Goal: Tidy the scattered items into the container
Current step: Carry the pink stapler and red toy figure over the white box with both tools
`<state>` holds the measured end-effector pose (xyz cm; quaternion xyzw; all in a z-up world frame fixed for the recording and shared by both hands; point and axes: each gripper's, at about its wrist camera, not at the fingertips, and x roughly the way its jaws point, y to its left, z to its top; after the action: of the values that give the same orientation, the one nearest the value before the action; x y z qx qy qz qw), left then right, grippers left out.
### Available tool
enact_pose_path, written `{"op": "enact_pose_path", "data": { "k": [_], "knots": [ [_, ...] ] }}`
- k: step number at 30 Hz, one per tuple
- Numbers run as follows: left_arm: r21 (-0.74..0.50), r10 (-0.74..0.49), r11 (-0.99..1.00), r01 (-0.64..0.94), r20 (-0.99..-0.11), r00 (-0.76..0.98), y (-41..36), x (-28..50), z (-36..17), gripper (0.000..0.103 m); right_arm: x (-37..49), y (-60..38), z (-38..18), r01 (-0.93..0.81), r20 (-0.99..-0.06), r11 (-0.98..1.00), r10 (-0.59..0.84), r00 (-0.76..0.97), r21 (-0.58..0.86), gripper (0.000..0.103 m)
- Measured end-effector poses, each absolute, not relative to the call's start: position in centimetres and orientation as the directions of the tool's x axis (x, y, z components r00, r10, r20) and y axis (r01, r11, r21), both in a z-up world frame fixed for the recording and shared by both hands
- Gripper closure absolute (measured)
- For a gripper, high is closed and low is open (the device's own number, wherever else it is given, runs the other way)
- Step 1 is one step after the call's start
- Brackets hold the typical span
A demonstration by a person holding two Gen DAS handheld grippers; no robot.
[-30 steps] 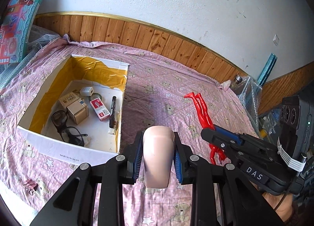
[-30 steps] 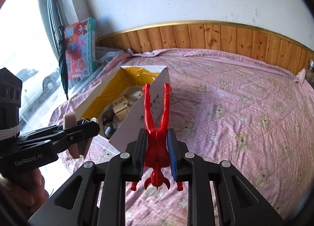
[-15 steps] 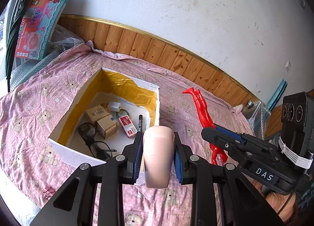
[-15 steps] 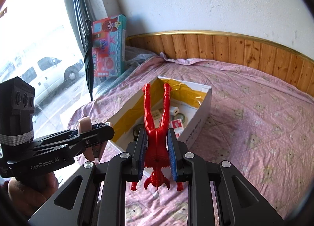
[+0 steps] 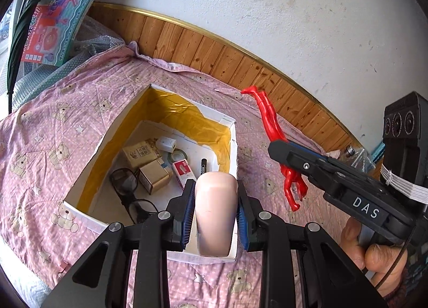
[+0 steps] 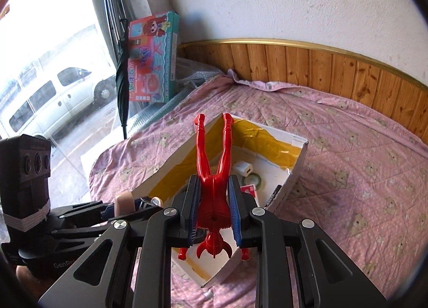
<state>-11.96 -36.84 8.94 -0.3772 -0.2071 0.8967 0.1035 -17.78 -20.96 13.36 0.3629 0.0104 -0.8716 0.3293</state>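
both claws clamped, left claw [image 5: 215, 211] on the beige bottle [image 5: 216, 214], right claw [image 6: 214, 211] on the red figure [image 6: 214, 187], could bump over the box [image 5: 235, 147] if dropped together

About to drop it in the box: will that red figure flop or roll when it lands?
The red figure looks like rigid moulded plastic: its legs stick straight out unsupported. Probably light, held by the right gripper at the torso alone. Its spread limbs should stop it rolling.

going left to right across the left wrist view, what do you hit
toy box → black glasses → small brown carton → beige item in the left gripper → red figure → right gripper → hand
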Motion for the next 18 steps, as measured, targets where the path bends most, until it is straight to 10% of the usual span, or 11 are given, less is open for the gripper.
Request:
{"op": "enact_pose_path", "data": {
  "k": [18],
  "knots": [
    [-0.425,0.338,-0.904,0.042,-0.772,-0.538,-33.9,-19.0,3.3,0.074,-28.9,-23.3,8.8,0.573,-0.745,-0.773,-0.546,-0.383,0.273,0.081]
  ]
}}
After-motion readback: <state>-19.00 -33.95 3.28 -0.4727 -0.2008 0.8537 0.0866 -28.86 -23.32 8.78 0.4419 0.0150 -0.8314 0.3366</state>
